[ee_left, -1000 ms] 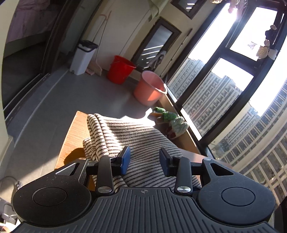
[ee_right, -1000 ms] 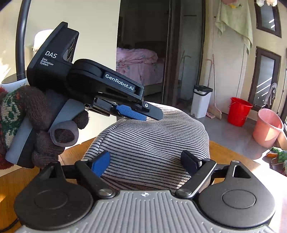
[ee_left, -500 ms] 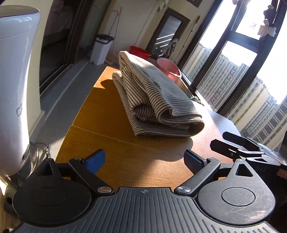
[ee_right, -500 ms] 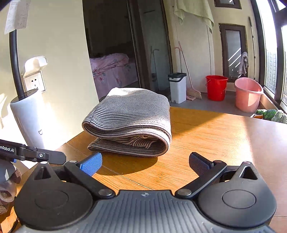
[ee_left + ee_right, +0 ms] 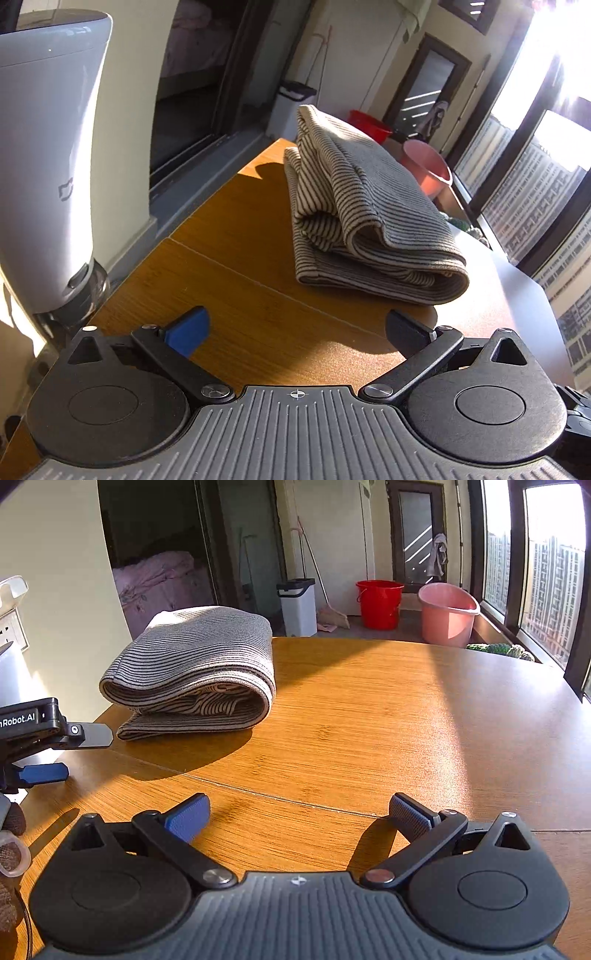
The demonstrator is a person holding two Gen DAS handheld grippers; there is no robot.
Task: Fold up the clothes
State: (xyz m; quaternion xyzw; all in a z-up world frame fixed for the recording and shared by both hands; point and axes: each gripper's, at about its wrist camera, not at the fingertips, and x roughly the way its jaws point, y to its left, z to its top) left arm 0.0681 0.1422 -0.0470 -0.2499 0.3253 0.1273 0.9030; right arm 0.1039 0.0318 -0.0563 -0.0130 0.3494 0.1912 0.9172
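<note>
You are holding the left gripper (image 5: 295, 334) wide with nothing between its fingers, hanging low over the wooden table (image 5: 258, 295), and the right gripper (image 5: 299, 816) is gaping just as wide and empty, its jaws having just been opening. The striped cloth (image 5: 362, 206) is lying folded on the table, upper middle of the left wrist view and upper left of the right wrist view, apart from both grippers, with a white appliance (image 5: 44, 155) standing at far left.
</note>
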